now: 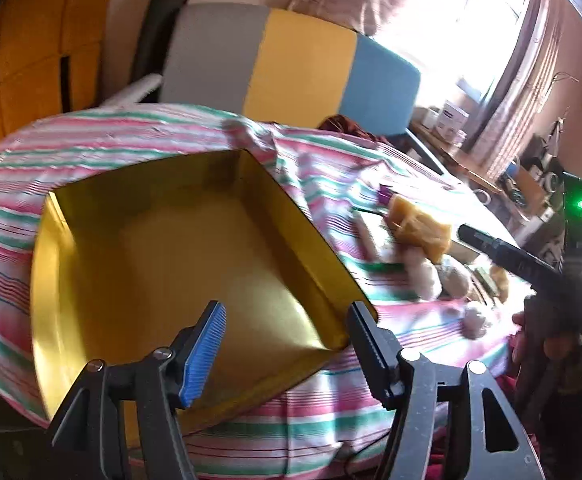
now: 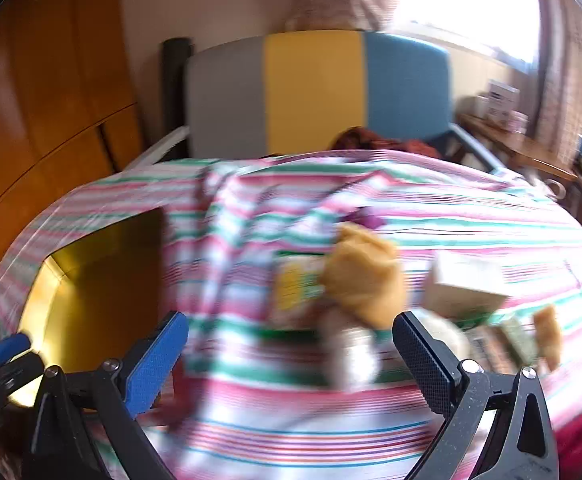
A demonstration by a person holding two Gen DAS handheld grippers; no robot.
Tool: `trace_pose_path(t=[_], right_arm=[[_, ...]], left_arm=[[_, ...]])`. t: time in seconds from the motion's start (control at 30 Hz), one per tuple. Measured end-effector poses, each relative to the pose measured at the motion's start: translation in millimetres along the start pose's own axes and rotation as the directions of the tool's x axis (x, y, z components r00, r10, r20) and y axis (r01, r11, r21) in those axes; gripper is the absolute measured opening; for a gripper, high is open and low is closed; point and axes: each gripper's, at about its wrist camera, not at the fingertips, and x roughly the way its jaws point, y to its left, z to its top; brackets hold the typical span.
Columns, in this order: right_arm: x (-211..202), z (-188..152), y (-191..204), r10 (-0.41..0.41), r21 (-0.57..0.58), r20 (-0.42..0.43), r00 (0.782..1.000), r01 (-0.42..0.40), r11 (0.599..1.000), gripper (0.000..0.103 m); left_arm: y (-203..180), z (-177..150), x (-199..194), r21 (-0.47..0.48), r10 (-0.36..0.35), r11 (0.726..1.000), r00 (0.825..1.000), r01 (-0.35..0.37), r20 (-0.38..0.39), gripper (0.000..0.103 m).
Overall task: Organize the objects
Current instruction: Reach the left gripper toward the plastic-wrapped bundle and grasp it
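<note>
- Left wrist view: the left gripper (image 1: 287, 344) is seen part open with nothing held; the near corner of the gold box (image 1: 171, 264) lies between its fingers, apparently untouched.
- The box is set open-side up on the striped bedcover (image 1: 91, 140), likely so that items can be dropped in; it is shiny, shallow and empty.
- Ahead and right of that gripper, a jumble of small objects (image 1: 423, 240) is scattered on the cover, well apart from the box.
- Right wrist view: the right gripper (image 2: 291, 356) is spread fully wide, nothing gripped, angled down at the pile, presumably for a pick.
- A tan soft lump (image 2: 365, 276) and a pale carton (image 2: 465, 284) are made out just ahead; blur hides the rest.
</note>
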Motion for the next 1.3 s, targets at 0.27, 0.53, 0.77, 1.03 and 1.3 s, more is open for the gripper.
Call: trace_pose_path(t=[0.27,0.53,0.77,1.03,1.3], right_arm=[[-16,15,-116,-0.109,0.177,0.015,0.994,0.104,0.979,0.103],[-23,-18,-226,-0.010,0.569,0.064,0.998,-0.028,0.822,0.103],[-26,-18,-232,0.042,0.590,0.101,0.994,-0.094,0.802,0.103],[-23,-19,-217,0.087,0.558,0.095,0.992,-0.125,0.820,0.103],[-20,-18,-217,0.102,0.562,0.092,0.990,-0.136,0.816,0.103]], left_arm=[[-28,13,14,0.094,-0.052,0.994,0.998,0.055,-0.035,0.081],[-64,18,47,0.145,-0.138,0.976,0.974,0.165,-0.180,0.081],[-101,22,82,0.166,-0.143,0.967,0.952,0.193,-0.271,0.077],[-147,27,117,0.239,-0.117,0.950,0.939,0.201,-0.323,0.067],[-173,33,172,0.201,-0.112,0.959,0.917,0.201,-0.384,0.054]])
